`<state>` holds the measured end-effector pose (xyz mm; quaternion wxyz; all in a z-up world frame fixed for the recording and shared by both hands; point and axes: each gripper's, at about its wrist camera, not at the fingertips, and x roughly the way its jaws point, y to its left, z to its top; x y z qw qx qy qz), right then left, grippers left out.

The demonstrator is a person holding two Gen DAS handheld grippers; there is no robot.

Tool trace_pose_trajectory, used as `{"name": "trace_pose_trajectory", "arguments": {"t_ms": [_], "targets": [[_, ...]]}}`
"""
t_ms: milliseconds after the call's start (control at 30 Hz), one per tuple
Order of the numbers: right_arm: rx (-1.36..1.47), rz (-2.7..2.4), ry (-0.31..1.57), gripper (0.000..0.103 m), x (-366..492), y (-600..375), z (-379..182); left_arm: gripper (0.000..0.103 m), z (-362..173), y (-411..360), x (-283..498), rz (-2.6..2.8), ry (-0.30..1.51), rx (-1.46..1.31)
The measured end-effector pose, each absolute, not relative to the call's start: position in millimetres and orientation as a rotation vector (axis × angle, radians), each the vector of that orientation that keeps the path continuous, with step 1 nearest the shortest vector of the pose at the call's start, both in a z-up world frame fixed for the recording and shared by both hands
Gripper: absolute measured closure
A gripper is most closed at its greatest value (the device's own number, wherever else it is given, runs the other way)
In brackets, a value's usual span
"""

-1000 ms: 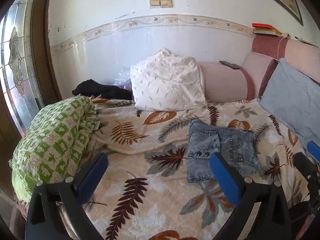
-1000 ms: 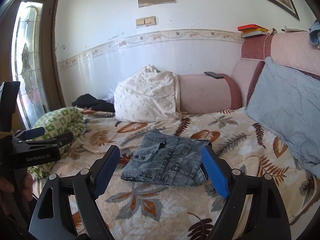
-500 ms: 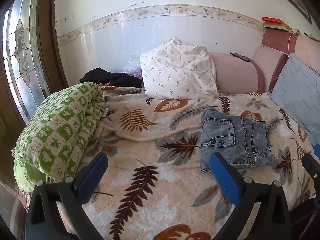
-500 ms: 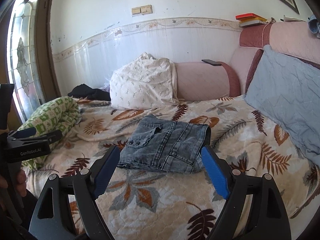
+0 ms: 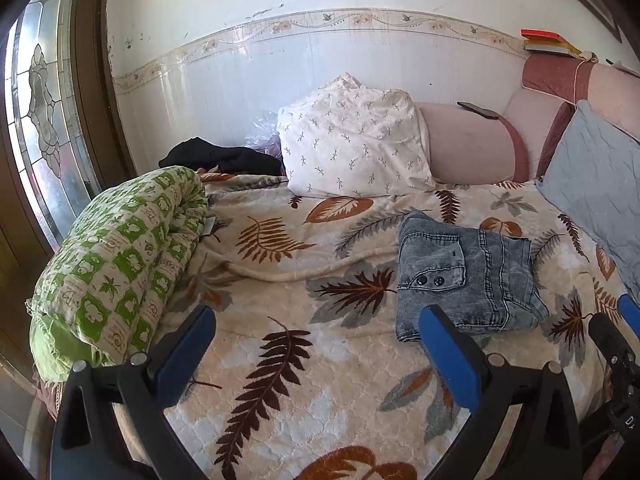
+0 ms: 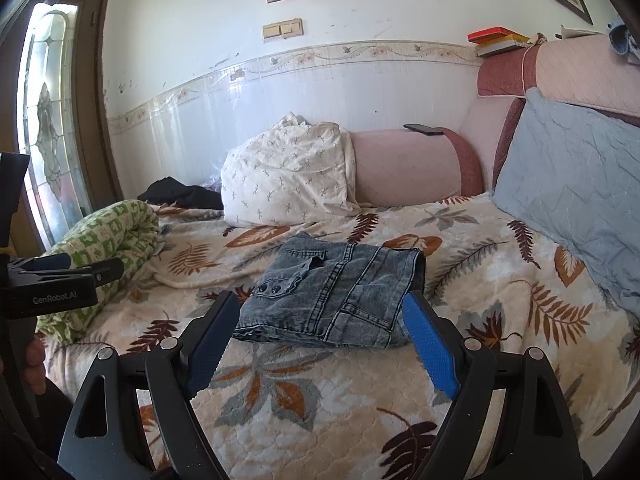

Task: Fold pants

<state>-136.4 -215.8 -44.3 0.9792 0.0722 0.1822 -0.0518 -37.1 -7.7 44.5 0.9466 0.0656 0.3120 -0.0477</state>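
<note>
The grey-blue denim pants [image 5: 466, 276] lie folded into a compact rectangle on the leaf-patterned bedspread [image 5: 280, 320]. They also show in the right wrist view [image 6: 336, 292]. My left gripper [image 5: 316, 344] is open and empty, held above the bedspread to the left of and nearer than the pants. My right gripper [image 6: 320, 332] is open and empty, its blue pads just in front of the near edge of the pants, not touching them.
A rolled green-and-white quilt [image 5: 116, 264] lies at the left edge. A white patterned pillow [image 5: 352, 148], a pink bolster [image 5: 468, 148] with a phone [image 5: 478, 110] and a black garment [image 5: 220, 158] lie at the wall. A grey-blue cushion [image 6: 572, 176] leans at the right.
Both grippers have drawn back from the folded pants and tilted slightly, so more of the bedspread shows in front. The pants have not moved. Both stay open.
</note>
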Motion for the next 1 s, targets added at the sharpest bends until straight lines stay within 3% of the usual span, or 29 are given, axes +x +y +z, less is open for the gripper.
{"name": "trace_pose_trajectory", "arguments": {"t_ms": [1000], "targets": [[0.113,-0.084,0.364,0.019,-129,-214,-64,0.000,30,-17,-35,-0.090,0.673,0.169]]}}
